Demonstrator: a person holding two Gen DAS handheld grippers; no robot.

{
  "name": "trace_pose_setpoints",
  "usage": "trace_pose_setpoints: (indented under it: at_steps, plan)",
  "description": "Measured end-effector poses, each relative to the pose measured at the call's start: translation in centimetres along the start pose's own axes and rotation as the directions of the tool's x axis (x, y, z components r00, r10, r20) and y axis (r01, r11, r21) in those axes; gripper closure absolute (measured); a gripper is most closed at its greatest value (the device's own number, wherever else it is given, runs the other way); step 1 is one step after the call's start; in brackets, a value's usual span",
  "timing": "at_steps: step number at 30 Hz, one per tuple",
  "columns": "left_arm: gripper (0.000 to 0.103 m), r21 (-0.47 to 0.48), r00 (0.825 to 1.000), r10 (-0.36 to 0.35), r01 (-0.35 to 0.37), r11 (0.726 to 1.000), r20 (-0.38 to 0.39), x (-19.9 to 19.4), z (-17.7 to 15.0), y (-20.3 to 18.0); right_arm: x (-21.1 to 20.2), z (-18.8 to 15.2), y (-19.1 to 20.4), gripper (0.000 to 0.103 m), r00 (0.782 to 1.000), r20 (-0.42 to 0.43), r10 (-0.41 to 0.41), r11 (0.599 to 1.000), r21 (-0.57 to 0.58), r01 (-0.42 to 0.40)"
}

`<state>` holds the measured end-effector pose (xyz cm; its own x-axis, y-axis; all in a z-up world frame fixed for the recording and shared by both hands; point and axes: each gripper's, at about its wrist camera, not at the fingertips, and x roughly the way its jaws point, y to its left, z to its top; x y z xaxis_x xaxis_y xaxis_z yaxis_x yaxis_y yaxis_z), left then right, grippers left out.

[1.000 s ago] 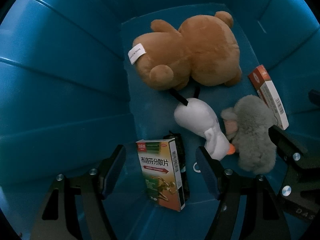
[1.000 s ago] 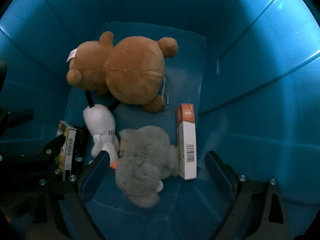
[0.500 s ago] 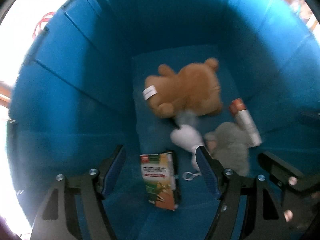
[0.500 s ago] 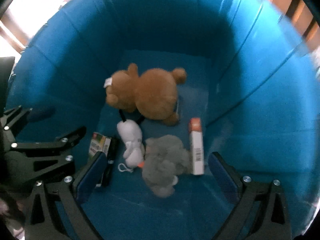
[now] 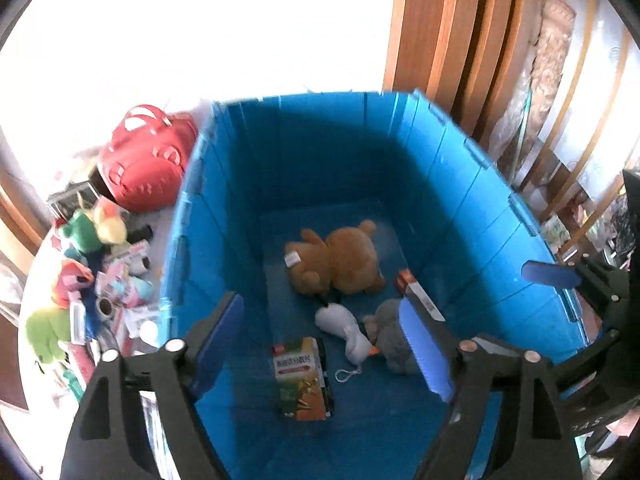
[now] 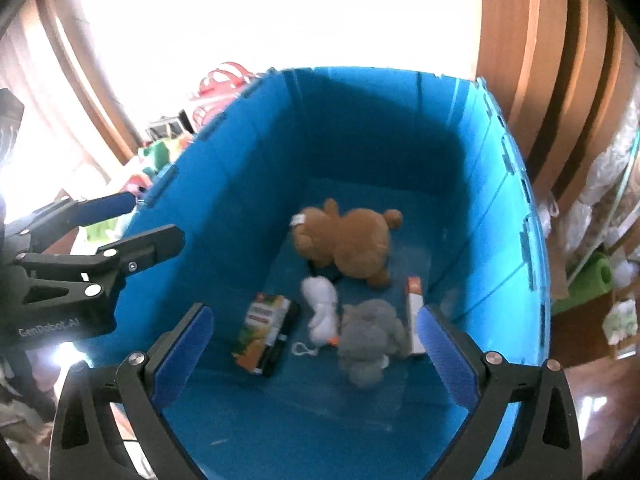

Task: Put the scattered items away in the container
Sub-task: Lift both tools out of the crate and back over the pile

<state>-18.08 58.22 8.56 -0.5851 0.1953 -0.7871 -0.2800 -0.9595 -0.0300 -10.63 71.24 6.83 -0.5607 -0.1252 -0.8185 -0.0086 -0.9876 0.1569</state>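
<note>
A deep blue crate (image 5: 224,208) (image 6: 224,184) holds a brown teddy bear (image 5: 340,258) (image 6: 348,240), a white duck plush (image 5: 344,328) (image 6: 322,310), a grey plush (image 5: 390,334) (image 6: 370,336), a green-orange medicine box (image 5: 302,376) (image 6: 262,330) and a red-white box (image 5: 418,294) (image 6: 414,314). My left gripper (image 5: 324,340) hangs above the crate's near side, its jaws opening, nothing between them. My right gripper (image 6: 314,354) is open and empty above the crate. Each gripper shows at the edge of the other's view.
To the left of the crate, several plush toys and small packets (image 5: 92,280) lie scattered on a pale surface, with a red basket (image 5: 142,160) behind them. Wooden panels (image 5: 452,28) and shelves with clutter (image 6: 600,248) stand at the right.
Both grippers have risen out of the crate and tilted up, so the rim and the room outside now show. The left jaws stand wider. The medicine box and the red-white box stay on the crate floor.
</note>
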Motion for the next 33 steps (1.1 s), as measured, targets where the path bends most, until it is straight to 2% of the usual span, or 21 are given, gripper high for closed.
trace_pose_setpoints:
  at_steps: [8, 11, 16, 19, 22, 26, 33]
  plan:
    - [0.02, -0.01, 0.994, -0.007, 0.008, 1.0, 0.11, -5.4, -3.4, 2.6, -2.7, -1.9, 4.7, 0.0, 0.994, 0.108, 0.007, 0.999, -0.043, -0.003]
    - [0.02, -0.027, 0.987, 0.011, -0.006, 1.0, 0.163, -7.6, -4.7, 4.5, -3.9, -2.2, 6.8, 0.0, 0.988, 0.155, 0.012, 0.999, -0.047, -0.005]
    - [0.02, -0.073, 0.964, 0.032, -0.013, 0.997, 0.265, -11.3, -7.4, 9.5, -5.0, -2.4, 12.0, 0.0, 0.977, 0.212, 0.033, 0.998, -0.064, -0.02]
    - [0.02, -0.098, 0.944, 0.045, -0.014, 0.995, 0.326, -13.7, -9.9, 14.0, -5.2, -2.6, 16.3, 0.0, 0.968, 0.248, 0.038, 0.996, -0.088, -0.017]
    - [0.02, -0.115, 0.925, 0.095, -0.056, 0.992, 0.367, -15.2, -12.3, 18.6, -4.8, -2.6, 20.9, 0.0, 0.958, 0.281, 0.059, 0.995, -0.097, -0.033]
    - [0.02, -0.155, 0.928, 0.12, -0.069, 0.986, 0.352, -15.7, -15.1, 26.5, -3.0, -2.3, 27.1, 0.0, 0.946, 0.306, 0.112, 0.992, -0.089, -0.088]
    - [0.02, -0.242, 0.922, 0.197, -0.118, 0.963, 0.332, -15.1, -19.2, 39.0, 0.4, -3.0, 36.1, 0.0, 0.928, 0.34, 0.151, 0.987, -0.1, -0.125]
